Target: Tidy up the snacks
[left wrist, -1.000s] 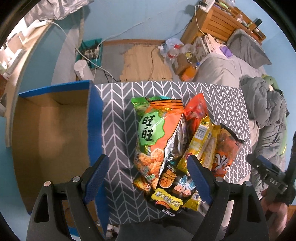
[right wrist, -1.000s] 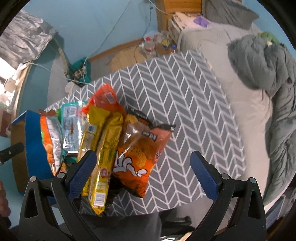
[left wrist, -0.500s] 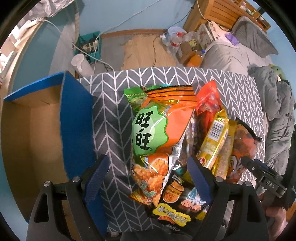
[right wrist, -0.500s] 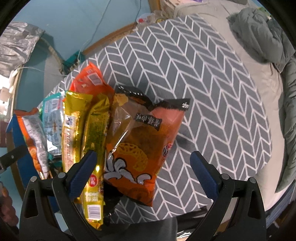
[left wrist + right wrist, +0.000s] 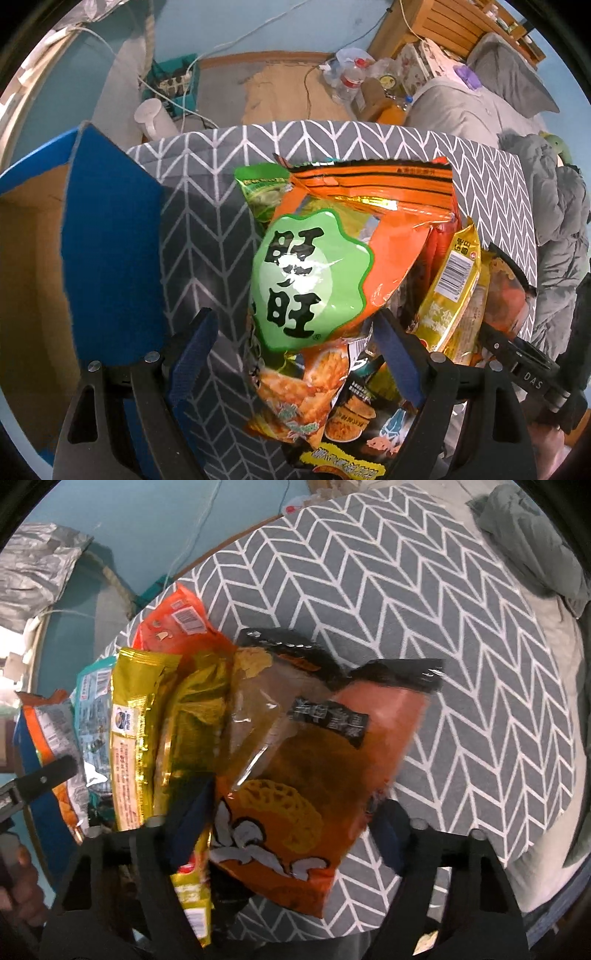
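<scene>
Right of the cardboard box [image 5: 33, 266], both left gripper [image 5: 295, 354] and right gripper [image 5: 288, 823] gape wide; centre each bag before squeezing

Grey tablecloth [image 5: 207, 236] with white chevron pattern, orange rice-cracker bag [image 5: 332, 266] with green badge, gold snack packets [image 5: 147, 731], orange-and-black puff bag [image 5: 306, 768], blue-edged cardboard box [image 5: 107, 251], blue gripper pads [image 5: 194, 347]

Right gripper [image 5: 288, 830], jaws spread wide, straddling an orange snack bag [image 5: 314, 775] that lies on a grey chevron-patterned cloth [image 5: 443, 627], with two gold packets [image 5: 147, 738] and a red-orange packet [image 5: 177, 624] overlapping beside it.
</scene>
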Demonstrator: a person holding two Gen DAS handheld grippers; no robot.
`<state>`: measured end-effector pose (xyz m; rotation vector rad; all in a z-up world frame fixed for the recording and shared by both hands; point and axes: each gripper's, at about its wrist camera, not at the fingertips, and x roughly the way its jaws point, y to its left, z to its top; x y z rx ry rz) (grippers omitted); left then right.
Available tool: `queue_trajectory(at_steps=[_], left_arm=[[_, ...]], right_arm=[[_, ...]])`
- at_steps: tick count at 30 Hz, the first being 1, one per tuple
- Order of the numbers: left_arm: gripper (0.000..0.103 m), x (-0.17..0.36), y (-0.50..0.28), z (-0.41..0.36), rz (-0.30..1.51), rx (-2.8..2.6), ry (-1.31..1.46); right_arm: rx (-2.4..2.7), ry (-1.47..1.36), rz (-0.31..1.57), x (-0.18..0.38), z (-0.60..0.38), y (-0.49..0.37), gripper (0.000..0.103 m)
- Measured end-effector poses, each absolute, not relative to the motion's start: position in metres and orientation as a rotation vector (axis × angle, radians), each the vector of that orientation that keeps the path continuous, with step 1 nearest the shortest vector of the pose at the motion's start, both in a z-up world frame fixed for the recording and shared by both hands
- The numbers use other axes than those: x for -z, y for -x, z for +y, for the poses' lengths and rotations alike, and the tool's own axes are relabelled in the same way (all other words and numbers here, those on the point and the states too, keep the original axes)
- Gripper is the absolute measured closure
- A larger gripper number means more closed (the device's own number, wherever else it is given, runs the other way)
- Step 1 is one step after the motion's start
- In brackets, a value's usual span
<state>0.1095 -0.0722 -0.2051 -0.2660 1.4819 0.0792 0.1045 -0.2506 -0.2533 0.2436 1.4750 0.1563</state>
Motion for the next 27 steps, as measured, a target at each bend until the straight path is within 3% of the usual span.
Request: queue_trajectory(at_steps=[1, 3, 6, 16, 27], left_arm=[[0.016, 0.207, -0.109, -0.073, 1.486, -0.077, 0.263], [0.017, 0.209, -0.109, -0.075, 1.489, -0.065, 0.250], [0.034, 0.212, -0.111, -0.078, 1.490, -0.027, 0.240], [0.049, 0.197, -0.107, -0.075, 1.479, -0.022, 0.208], [0.056, 0.170, -0.093, -0.062, 1.444, -0.031, 0.285]], right_arm=[[-0.159, -0.246, 1.480, 0.256, -0.248, -0.105, 0.032], [-0.169, -0.270, 1.486, 0.261, -0.248, -0.110, 0.043], [-0.166, -0.280, 1.492, 0.264, -0.247, -0.113, 0.047], [-0.157, -0.186, 1.446, 0.244, -0.264, -0.105, 0.048], [-0.178, -0.116, 1.389, 0.196, -0.273, -0.095, 0.048]])
